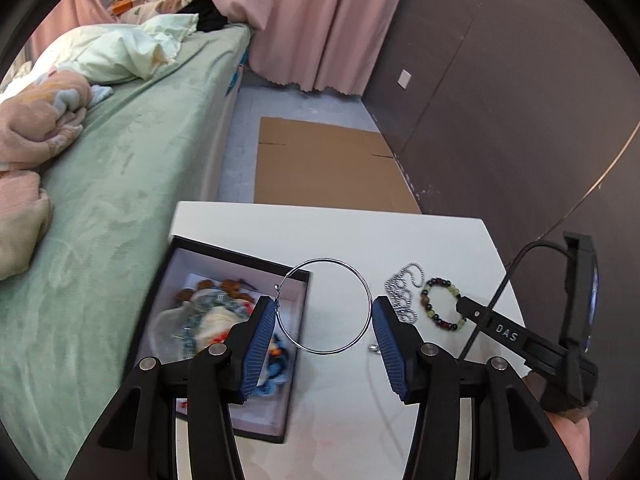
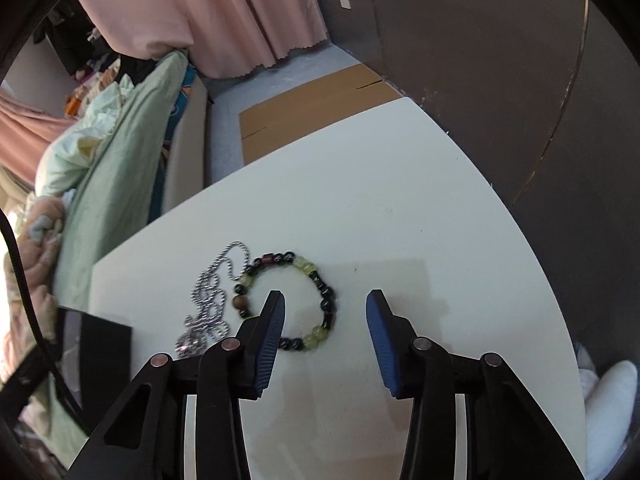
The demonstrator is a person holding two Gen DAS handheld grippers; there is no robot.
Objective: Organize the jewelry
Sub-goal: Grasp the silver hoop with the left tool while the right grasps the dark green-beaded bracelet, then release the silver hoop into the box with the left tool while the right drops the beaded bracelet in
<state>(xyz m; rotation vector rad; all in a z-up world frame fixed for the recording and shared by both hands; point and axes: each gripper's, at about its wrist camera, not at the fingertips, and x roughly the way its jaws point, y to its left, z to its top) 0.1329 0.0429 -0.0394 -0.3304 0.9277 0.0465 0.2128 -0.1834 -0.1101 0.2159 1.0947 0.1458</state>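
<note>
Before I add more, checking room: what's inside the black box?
The black box holds beaded jewelry on pale cloth and something blue. The left gripper covers part.

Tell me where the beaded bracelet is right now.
The beaded bracelet lies flat on the white table, right beside the silver chain. In the right wrist view it sits just ahead of the open right gripper, near its left finger.
</note>
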